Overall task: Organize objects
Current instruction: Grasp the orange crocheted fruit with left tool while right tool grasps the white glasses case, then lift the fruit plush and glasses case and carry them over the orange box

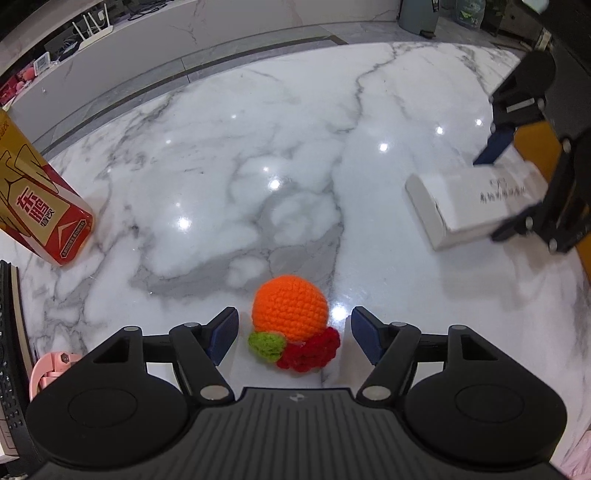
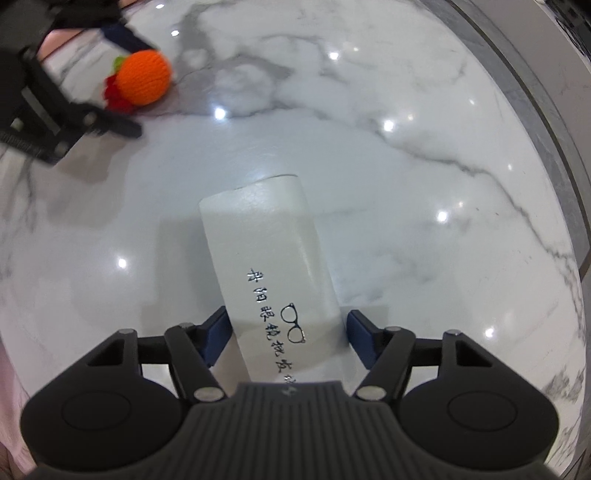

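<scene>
Left tool (image 1: 293, 338) spread around the crochet orange (image 1: 290, 308); right tool (image 2: 286, 339) apart, straddling the white box (image 2: 266, 258); open desk (image 1: 240, 166) toward 12 o'clock.

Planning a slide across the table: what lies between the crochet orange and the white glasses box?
Only bare marble table lies between the crochet orange and the white glasses box, as the left wrist view shows.

We appeared to be in a home living space. A glossy white marble table (image 1: 295, 155) with grey veins filled both views, reflecting ceiling lights. In the upper left of the left wrist view, a long marble counter (image 1: 155, 40) carried a white router (image 1: 94, 31) and cables. A grey bin (image 1: 419, 14) stood at the upper right.
</scene>
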A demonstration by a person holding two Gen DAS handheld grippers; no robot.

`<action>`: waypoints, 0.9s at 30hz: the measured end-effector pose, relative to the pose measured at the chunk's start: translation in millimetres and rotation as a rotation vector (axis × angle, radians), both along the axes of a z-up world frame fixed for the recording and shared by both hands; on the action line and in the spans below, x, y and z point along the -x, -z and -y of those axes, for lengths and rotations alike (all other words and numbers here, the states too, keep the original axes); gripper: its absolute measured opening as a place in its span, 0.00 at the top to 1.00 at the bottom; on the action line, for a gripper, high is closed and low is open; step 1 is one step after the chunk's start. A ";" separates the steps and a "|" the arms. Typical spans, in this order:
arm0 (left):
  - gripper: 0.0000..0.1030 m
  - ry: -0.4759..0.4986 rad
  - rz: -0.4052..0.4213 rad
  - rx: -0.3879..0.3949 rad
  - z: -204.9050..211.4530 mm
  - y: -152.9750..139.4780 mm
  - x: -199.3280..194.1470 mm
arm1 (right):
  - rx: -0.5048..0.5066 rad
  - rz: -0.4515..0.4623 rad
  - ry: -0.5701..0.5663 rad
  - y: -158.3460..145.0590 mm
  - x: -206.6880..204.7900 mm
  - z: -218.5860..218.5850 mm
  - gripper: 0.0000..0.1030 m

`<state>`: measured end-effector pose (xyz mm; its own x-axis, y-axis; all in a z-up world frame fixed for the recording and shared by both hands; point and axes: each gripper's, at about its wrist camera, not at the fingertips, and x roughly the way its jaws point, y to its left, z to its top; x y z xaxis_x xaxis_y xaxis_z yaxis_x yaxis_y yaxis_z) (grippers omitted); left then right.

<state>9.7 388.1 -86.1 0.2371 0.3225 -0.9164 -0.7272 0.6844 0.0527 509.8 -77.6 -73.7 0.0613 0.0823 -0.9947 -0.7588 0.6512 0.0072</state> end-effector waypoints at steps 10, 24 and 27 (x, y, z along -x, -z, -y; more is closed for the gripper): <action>0.47 -0.047 -0.001 0.021 -3.1 -1.1 0.1 | -0.001 -0.036 -0.043 -0.3 15.9 -11.9 0.30; 0.49 -0.076 -0.022 0.053 14.9 0.7 2.9 | -0.052 -0.012 0.071 -4.5 16.7 -12.1 0.37; 0.50 -0.099 -0.020 0.048 20.5 0.3 4.3 | -0.063 0.003 0.101 -5.4 29.0 -13.1 0.38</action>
